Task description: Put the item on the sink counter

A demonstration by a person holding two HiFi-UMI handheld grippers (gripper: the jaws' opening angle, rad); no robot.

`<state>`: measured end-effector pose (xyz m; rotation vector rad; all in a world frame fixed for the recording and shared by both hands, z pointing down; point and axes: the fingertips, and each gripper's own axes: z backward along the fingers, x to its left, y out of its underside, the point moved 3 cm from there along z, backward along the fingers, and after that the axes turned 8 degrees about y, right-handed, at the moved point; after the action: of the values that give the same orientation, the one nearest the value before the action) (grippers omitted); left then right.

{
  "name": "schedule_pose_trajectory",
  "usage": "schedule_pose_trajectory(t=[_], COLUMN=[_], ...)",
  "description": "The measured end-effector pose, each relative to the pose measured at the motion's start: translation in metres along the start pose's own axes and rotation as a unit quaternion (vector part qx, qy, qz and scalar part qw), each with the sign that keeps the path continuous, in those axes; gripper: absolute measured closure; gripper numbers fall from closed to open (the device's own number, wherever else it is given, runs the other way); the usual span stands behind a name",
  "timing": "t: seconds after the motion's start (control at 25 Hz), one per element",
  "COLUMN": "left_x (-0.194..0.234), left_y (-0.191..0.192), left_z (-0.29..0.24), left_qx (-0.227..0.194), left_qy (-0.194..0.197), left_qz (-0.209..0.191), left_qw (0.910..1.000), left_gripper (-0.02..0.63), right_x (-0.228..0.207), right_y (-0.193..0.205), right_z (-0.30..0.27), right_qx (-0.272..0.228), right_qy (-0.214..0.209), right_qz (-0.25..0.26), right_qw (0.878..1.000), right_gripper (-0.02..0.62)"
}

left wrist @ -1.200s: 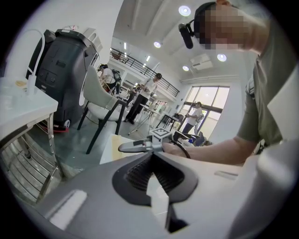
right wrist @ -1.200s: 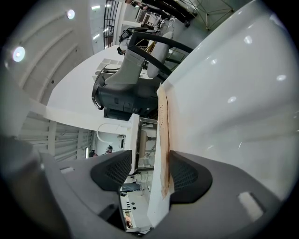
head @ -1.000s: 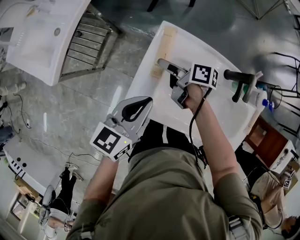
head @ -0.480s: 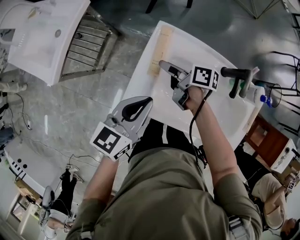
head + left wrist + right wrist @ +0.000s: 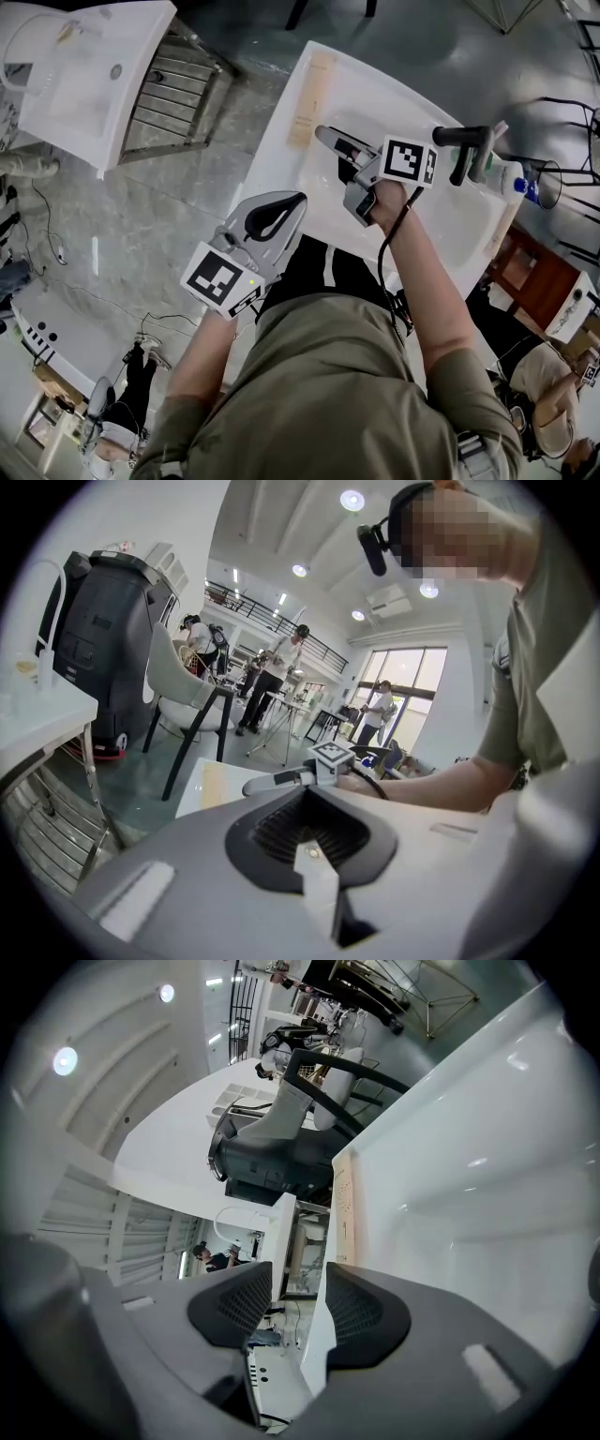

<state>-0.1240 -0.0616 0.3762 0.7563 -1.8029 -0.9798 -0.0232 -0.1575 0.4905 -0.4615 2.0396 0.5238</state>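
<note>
Strip (image 5: 309, 98) on sink counter (image 5: 398, 89) | faucet (image 5: 464, 142) nearby | right gripper (image 5: 298, 1277) empty, wide, just closing | left gripper (image 5: 298, 199) clenched

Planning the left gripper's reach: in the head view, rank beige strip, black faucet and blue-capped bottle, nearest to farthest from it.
From the left gripper:
1. Beige strip, on the sink's left rim.
2. Black faucet, across the basin, right.
3. Blue-capped bottle, past the faucet, far right.
</note>
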Motion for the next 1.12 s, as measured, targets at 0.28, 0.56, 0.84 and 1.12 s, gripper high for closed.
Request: schedule_pose_trajectory(t=[0.28,0.56,0.84,1.12], left_x=[-0.015,-0.033,-0.047,-0.058], left_y=[-0.004,-0.007,-0.01,-0.014], left_z=[-0.004,-0.01,-0.014,-0.019], left_qx=[0.001,0.002,-0.001,-0.004], left_qy=[0.007,0.015,0.017,0.021], left_qz=[-0.012,-0.023,-0.033,-0.042], left_qw=[0.9999,0.9996,0.9993,0.9989], left_gripper=[0.6,0.6,0.6,0.6], right_x=[0.012,0.018,0.027,0.036], right_y=[0.005,0.009,0.016,0.021], right_z=[0.022,0.047,0.068,0.086], right_qx=[-0.019,-0.031,-0.035,-0.04], right_qy=[-0.018,-0.026,-0.034,-0.033], right_qz=[0.004,0.013,0.027,0.042], right_qw=[1.0,0.999,0.998,0.998], right_gripper=[0.503,0.548,0.563,0.578])
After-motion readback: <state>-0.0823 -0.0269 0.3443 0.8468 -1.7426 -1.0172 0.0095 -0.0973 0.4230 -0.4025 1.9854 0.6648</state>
